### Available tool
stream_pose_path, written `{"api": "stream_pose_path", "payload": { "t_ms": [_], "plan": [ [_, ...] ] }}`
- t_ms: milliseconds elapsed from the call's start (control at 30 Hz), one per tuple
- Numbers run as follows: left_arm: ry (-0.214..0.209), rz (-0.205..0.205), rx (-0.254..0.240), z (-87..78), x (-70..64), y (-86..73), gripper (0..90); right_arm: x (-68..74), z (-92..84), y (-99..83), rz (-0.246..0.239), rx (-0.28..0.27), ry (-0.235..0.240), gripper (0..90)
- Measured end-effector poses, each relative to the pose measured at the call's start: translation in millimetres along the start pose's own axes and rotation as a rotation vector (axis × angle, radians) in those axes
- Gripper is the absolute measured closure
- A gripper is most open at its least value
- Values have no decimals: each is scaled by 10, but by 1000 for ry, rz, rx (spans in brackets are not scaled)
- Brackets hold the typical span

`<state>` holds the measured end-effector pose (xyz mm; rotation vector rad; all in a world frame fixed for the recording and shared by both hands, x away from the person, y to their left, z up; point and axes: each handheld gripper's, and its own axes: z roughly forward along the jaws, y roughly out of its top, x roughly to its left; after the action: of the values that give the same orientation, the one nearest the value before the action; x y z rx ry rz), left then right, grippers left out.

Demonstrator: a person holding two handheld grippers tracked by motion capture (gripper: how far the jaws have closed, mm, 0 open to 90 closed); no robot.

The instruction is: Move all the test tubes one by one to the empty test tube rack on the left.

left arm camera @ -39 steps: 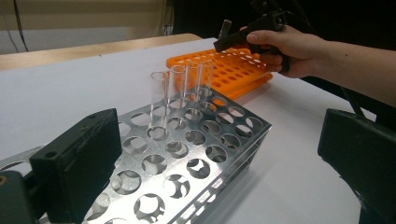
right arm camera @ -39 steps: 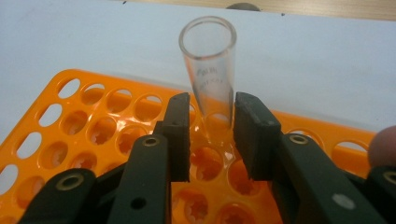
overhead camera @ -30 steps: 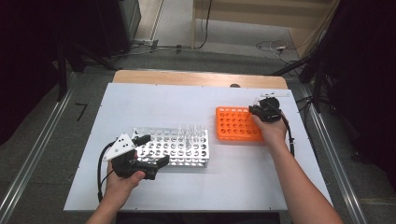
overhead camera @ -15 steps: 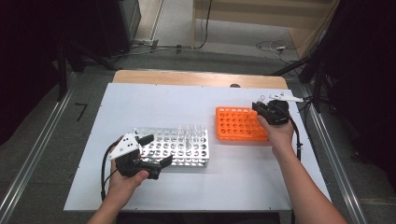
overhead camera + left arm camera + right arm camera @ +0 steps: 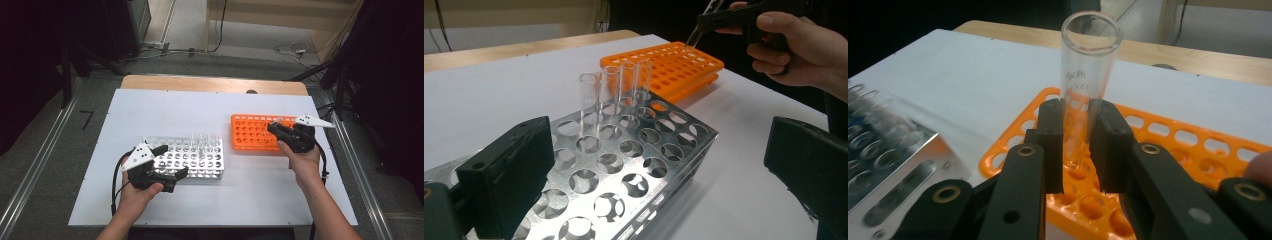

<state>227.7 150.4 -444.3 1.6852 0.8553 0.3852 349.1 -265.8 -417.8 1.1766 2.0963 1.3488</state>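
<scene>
A right gripper (image 5: 1075, 145) pinches a clear glass test tube (image 5: 1087, 75) upright above the orange rack (image 5: 252, 132), at about three o'clock on the white tabletop (image 5: 165, 107). The left gripper (image 5: 659, 180), jaws spread wide, sits by the metal rack (image 5: 192, 157) at seven o'clock, which holds four more tubes (image 5: 616, 90). Risk: the smooth glass may slip or tilt, missing a hole.

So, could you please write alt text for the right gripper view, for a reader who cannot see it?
The right gripper clamps a clear glass test tube upright between its two black jaws, above an orange plastic tube rack with round holes. The rack lies on a white table, and a shiny metal tube rack sits blurred at the left edge.
</scene>
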Motion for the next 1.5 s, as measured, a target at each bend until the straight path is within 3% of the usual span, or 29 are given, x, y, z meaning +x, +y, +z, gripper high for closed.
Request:
{"api": "stream_pose_path", "payload": {
  "t_ms": [367, 467, 933, 1300, 1500],
  "plan": [
    [-13, 14, 12, 30, -46, 3, 3, 305, -228, -264, -50, 12, 70, 740],
    [-20, 12, 14, 34, -49, -2, 3, 364, -279, -300, -42, 19, 97, 740],
    [-67, 30, 22, 80, -152, 12, 16, 746, -496, -441, -92, 32, 182, 740],
    [-95, 32, 19, 98, -223, 42, 16, 970, -459, -512, -135, 58, 225, 740],
    [-166, 16, 23, 187, -271, 48, 27, 1079, -433, -533, -148, 66, 269, 739]
  ]
}}
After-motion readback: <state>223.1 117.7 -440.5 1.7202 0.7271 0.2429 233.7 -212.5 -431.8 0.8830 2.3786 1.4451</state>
